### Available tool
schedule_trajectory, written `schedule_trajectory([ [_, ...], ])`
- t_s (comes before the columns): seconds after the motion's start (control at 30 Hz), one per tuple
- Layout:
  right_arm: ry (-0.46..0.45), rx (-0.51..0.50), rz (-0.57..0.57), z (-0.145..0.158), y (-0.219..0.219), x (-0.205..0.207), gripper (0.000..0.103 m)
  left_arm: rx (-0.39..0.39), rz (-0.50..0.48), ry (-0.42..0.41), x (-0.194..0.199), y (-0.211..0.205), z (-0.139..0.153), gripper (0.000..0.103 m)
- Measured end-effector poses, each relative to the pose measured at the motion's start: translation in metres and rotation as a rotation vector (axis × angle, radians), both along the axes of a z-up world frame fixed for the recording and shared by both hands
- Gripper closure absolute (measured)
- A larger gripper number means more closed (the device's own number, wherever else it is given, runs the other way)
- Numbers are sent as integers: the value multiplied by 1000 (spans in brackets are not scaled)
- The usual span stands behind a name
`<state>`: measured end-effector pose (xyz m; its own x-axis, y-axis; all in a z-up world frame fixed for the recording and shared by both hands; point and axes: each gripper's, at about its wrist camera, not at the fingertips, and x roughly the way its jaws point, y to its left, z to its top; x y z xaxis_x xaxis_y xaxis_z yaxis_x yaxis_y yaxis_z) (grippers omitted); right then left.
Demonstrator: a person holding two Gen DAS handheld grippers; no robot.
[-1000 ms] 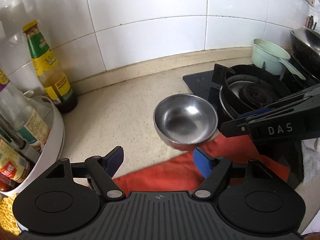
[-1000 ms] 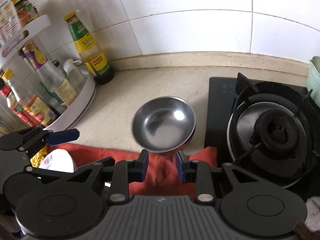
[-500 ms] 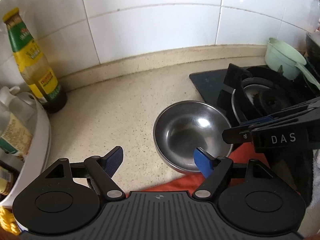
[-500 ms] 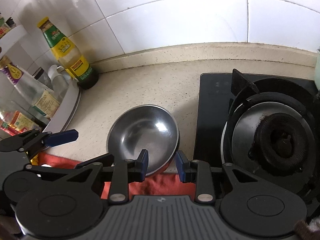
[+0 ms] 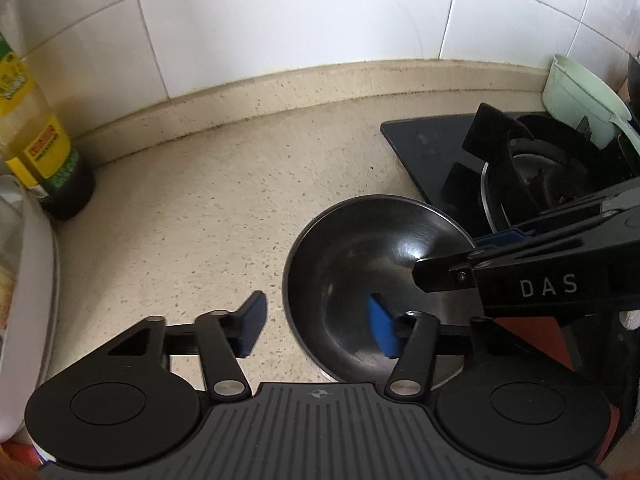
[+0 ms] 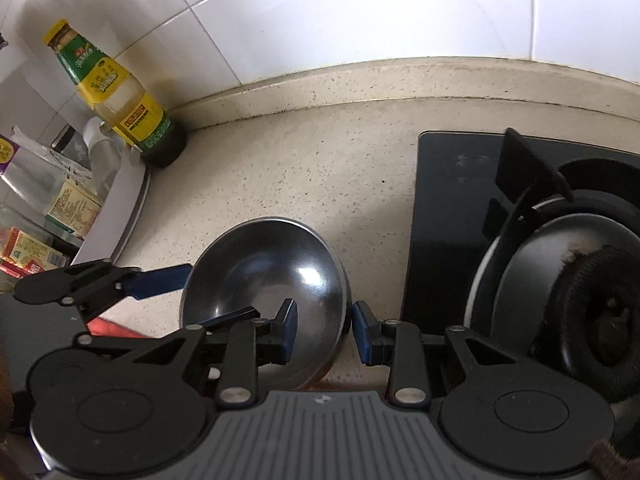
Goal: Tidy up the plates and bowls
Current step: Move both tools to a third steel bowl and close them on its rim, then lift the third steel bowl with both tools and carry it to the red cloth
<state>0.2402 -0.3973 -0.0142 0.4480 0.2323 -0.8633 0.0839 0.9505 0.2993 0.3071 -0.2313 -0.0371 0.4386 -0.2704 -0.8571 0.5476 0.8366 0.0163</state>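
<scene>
A steel bowl (image 5: pixel 360 264) sits on the speckled counter beside the stove; it also shows in the right wrist view (image 6: pixel 264 276). My left gripper (image 5: pixel 316 326) is open and straddles the bowl's left rim, one finger inside, one outside. My right gripper (image 6: pixel 324 330) is open and straddles the bowl's right rim, left finger inside, right finger outside. Neither is closed on the rim. The right gripper (image 5: pixel 500 264) shows in the left wrist view, the left gripper (image 6: pixel 132 284) in the right wrist view.
A gas stove (image 6: pixel 560 280) stands right of the bowl. A yellow-green sauce bottle (image 6: pixel 120 100) and a white condiment rack (image 6: pixel 120 208) stand left. A pale green scoop (image 5: pixel 580 96) lies behind the burner. A red cloth (image 5: pixel 532 340) lies near the front edge.
Both grippers moved forward and down onto the bowl; their fingers now straddle its rim on either side. The right jaws have widened. The red cloth has mostly dropped out of view.
</scene>
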Motion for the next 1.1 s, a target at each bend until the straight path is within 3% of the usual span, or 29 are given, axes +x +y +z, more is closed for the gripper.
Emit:
schedule_trajectory([
  [0.1, 12, -1, 23, -5, -1, 8, 80, -2, -10, 22, 7, -1, -7, 44],
  [0.43, 80, 73, 6, -20, -6, 12, 80, -15, -69, 35, 11, -3, -16, 46],
  [0.83, 59, 133, -30, -25, -13, 3, 87, -16, -35, 10, 7, -5, -10, 51],
  [1.1, 0, 128, -26, -3, -16, 5, 89, -28, -16, -48, 5, -8, 12, 50],
])
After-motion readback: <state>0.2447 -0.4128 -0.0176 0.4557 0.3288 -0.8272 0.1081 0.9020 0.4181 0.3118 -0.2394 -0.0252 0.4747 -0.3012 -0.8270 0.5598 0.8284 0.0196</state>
